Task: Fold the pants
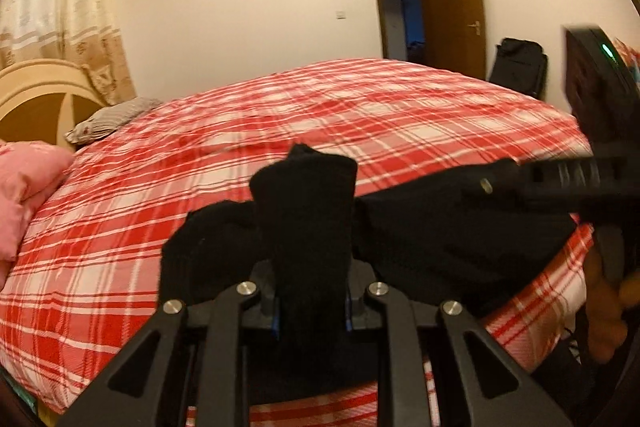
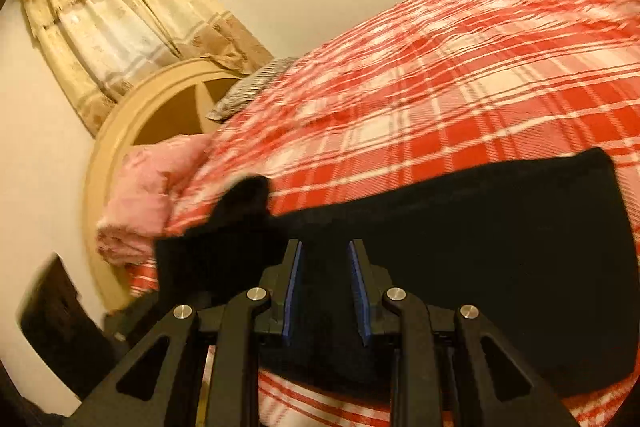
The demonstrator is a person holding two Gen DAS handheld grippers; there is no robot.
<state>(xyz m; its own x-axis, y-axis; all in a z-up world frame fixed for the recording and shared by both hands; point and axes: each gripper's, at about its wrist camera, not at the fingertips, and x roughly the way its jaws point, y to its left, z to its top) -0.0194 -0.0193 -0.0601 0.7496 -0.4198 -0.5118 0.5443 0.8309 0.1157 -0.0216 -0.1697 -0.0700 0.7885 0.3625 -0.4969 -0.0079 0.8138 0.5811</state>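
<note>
1. The black soft-knit pants [image 1: 440, 239] are lying on the near edge of the red-and-white plaid bed cover [image 1: 280, 115], with part of the cloth lifted off it.
2. The left tongs [image 1: 312, 307] are clamping a thick bunch of that black fabric; a wad is standing up between the pads and above them.
3. The right tongs [image 2: 325, 283] are sitting over the pants [image 2: 500, 247] with jaws parted, blue pads [image 2: 294, 283] showing and dark cloth in the gap. They look unclenched, though the black-on-black makes it hard to say if any fabric is pinched.
4. In the left view the right tongs [image 1: 492, 183] are reaching in from the right, blurred, low over the garment.
5. Handling call: this cloth is looking light, limp and a little bulky, so it is going to sag and bunch wherever it is unsupported.
6. Best hold, to my eye: pinching an edge or hem with both layers together, not a mid-panel wad, so the fold lands flat.
</note>
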